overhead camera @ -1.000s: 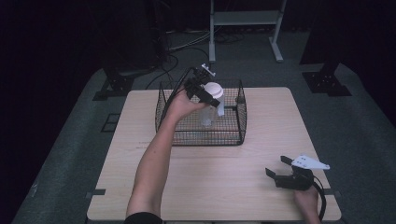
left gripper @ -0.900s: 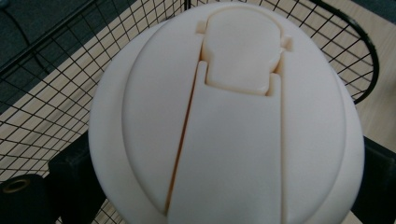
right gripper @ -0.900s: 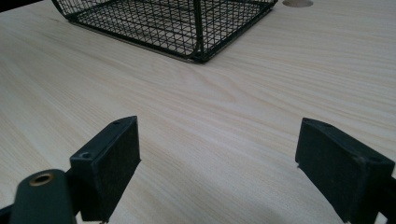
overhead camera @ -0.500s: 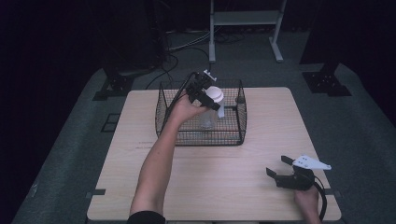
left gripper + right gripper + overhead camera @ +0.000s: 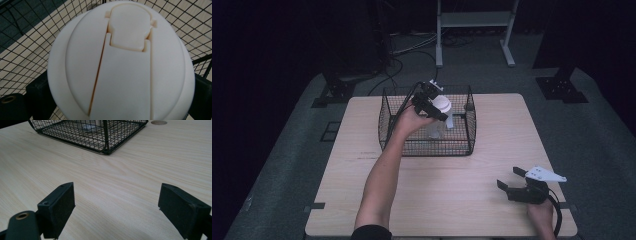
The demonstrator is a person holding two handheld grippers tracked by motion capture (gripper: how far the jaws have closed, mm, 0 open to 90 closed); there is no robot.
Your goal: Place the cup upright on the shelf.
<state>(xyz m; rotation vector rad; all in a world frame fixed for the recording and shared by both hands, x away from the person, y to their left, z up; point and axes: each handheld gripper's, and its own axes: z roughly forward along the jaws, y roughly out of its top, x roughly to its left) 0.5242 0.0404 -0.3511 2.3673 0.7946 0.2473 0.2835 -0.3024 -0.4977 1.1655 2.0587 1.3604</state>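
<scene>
The white flip-top lid [image 5: 120,62] of a clear bottle [image 5: 438,127] is pinched by the left gripper [image 5: 432,106] inside the wire basket [image 5: 427,145]; a light, rigid, possibly slippery body is judged, best clamped at the lid's rim, while the right gripper [image 5: 115,212] is held spread.

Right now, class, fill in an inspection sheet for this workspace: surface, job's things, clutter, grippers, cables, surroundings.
Surface: pale wooden table, bare in front of the basket.
Job's things: clear bottle with white lid held inside the black wire basket.
Clutter: nothing seen.
Grippers: left gripper shut on the bottle's lid, over the basket; right gripper open, low at the table's near right corner.
Cables: black cables on the floor behind the table.
Surroundings: dark grey floor, white stand legs at the back.
</scene>
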